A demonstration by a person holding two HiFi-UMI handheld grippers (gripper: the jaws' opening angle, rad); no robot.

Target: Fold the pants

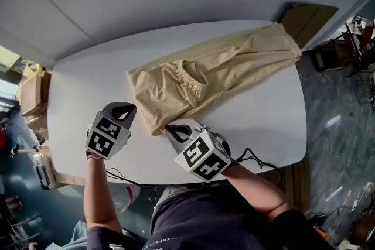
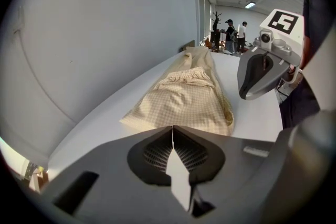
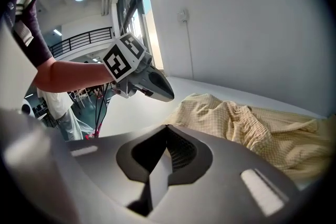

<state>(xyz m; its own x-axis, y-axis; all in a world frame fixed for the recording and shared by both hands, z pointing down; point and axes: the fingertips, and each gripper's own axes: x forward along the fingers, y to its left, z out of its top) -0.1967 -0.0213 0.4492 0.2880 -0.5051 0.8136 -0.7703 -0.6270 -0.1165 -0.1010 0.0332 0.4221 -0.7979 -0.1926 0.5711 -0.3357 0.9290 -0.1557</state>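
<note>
Pale yellow checked pants (image 1: 211, 76) lie diagonally on the white table (image 1: 263, 120), with the waist end at the near left and the leg ends at the far right. My left gripper (image 1: 130, 108) is shut and empty, just left of the waist end. My right gripper (image 1: 169, 127) is also shut and empty, its tip at the near corner of the waist. In the left gripper view the pants (image 2: 184, 99) stretch away beyond the closed jaws (image 2: 172, 131), and the right gripper (image 2: 260, 71) hovers to the right. In the right gripper view the crumpled fabric (image 3: 252, 123) lies to the right of the closed jaws (image 3: 167, 128), and the left gripper (image 3: 142, 78) is ahead.
Cardboard boxes (image 1: 32, 93) stand on the floor left of the table. A brown board (image 1: 307, 17) leans beyond the far right corner, with chairs (image 1: 345, 47) further right. People (image 2: 233, 36) stand far off in the room. A grey wall runs behind the table.
</note>
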